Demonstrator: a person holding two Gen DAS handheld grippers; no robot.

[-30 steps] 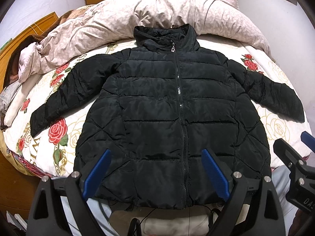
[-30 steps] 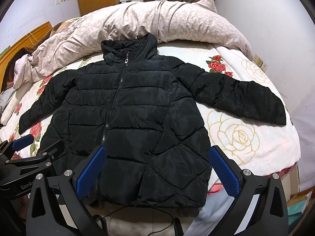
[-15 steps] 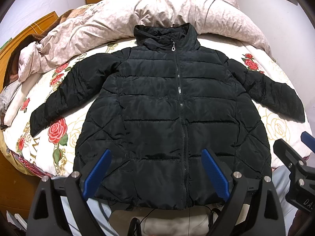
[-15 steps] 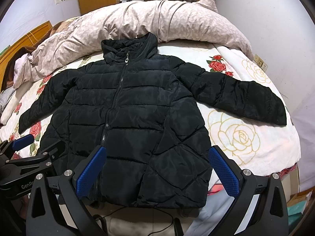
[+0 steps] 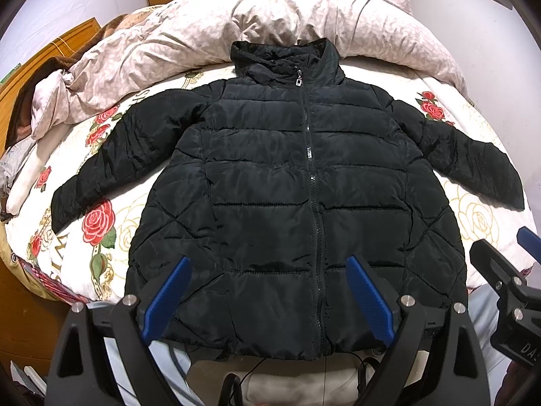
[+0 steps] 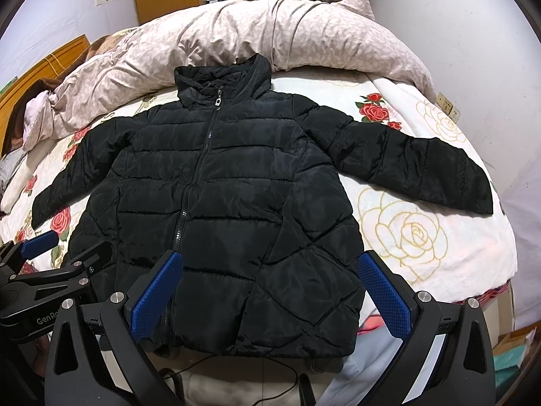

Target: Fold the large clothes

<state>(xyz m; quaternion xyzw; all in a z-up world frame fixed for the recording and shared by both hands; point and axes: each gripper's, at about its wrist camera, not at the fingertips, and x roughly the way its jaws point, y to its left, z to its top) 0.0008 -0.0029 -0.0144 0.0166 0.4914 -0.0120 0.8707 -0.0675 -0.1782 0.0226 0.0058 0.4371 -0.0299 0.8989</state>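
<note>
- Rose-patterned bed sheet (image 5: 480,213) is being used as the work surface; a black puffer jacket (image 5: 270,186) is lying flat on it, zipped, sleeves spread.
- Left hand-held gripper (image 5: 267,299) and right hand-held gripper (image 6: 270,296) are being held released above the hem, grasping nothing.
- Jacket is being judged light, soft, bulky, slippery-shelled; a cuff (image 6: 473,189) or hem corner is being advised as the hold.

Rose-print bedsheet (image 6: 422,237), pink duvet (image 6: 270,34) bunched behind.
</note>
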